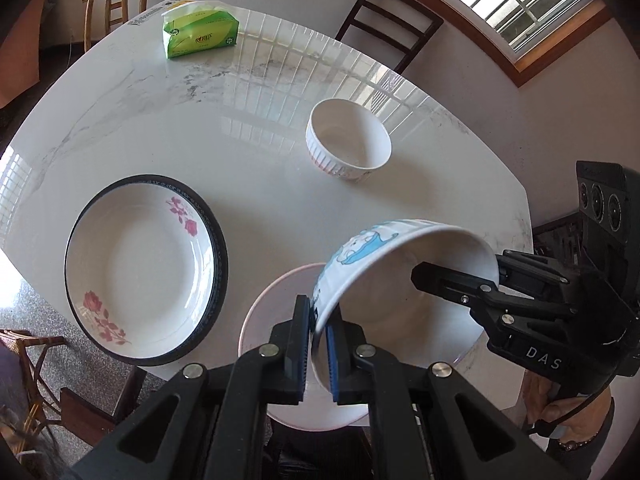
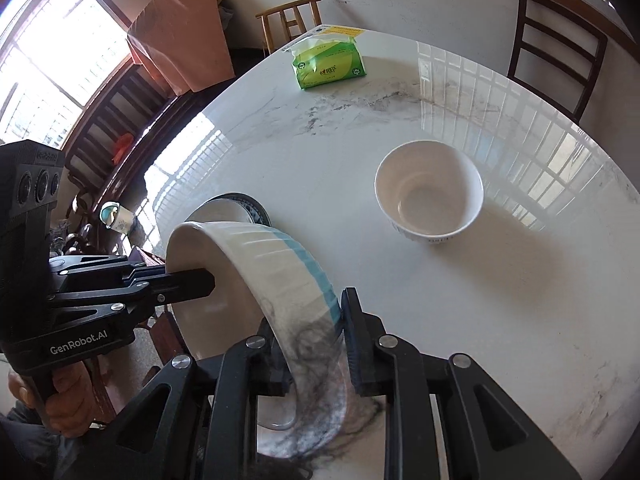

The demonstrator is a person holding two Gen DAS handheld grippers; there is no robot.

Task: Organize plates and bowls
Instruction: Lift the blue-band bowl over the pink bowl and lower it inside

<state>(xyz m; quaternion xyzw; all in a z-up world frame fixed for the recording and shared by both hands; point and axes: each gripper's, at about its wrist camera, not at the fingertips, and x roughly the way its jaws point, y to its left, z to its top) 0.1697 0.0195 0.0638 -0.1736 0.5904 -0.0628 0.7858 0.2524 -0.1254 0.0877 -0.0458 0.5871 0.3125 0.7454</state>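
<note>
Cartoon bowl (image 1: pixel 400 280) held tilted over the plain plate (image 1: pixel 272 320) at the bench (image 1: pixel 240 160) near edge, both claws clamped on its rim: left claw (image 1: pixel 318 344) near side, right claw (image 2: pixel 316 344) opposite. White bowl (image 1: pixel 348 140) lies ahead-right, closer to the right claw; flowered plate (image 1: pixel 140 268) left.

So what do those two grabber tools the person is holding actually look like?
Both are matte black plastic linkages with silver rivets. The left gripper has blue ribbed pads, and the right gripper looks alike. White lettering reads "DAS" and "GenRobot.AI". Each carries a boxy three-lens camera block.
</note>
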